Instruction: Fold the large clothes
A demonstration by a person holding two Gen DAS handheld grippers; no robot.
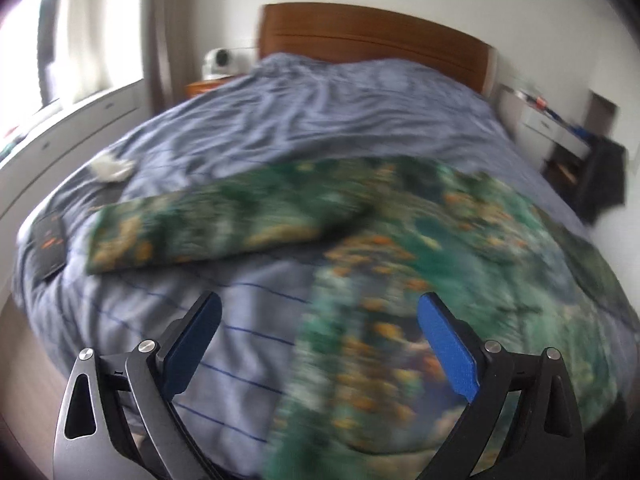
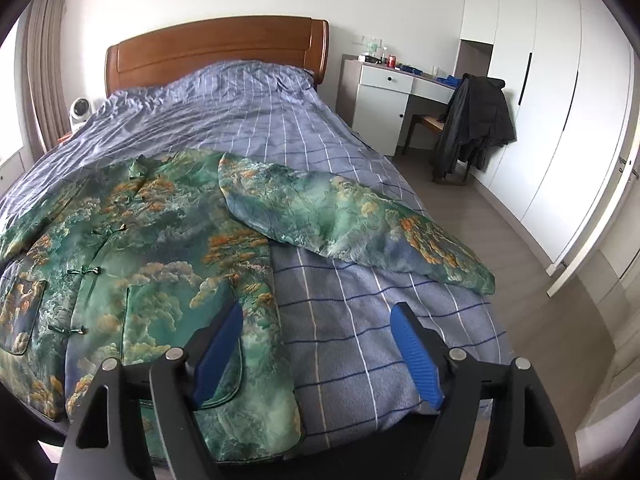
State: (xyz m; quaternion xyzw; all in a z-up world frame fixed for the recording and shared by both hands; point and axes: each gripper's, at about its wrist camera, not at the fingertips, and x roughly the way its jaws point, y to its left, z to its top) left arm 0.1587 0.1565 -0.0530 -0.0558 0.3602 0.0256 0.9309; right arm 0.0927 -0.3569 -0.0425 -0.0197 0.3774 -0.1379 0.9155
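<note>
A green jacket point(image 2: 160, 240) printed with orange trees and clouds lies face up on the blue checked bed cover point(image 2: 360, 340), its knot buttons fastened. Its right sleeve point(image 2: 352, 216) stretches out towards the bed's right edge. My right gripper point(image 2: 318, 310) hovers open over the bed's near edge, its left finger above the jacket's hem and its right finger above bare cover. The left wrist view is blurred. There the jacket point(image 1: 440, 248) fills the right side and its other sleeve point(image 1: 208, 224) reaches left. My left gripper point(image 1: 320, 304) is open with nothing gripped.
A wooden headboard point(image 2: 216, 48) stands at the far end. A white fan point(image 2: 80, 114) sits left of the bed. A desk point(image 2: 384, 92) and a chair draped with a dark coat point(image 2: 472, 128) are on the right, by white wardrobes. A dark flat item point(image 1: 50, 244) and a white bundle point(image 1: 110, 168) lie on the bed's left.
</note>
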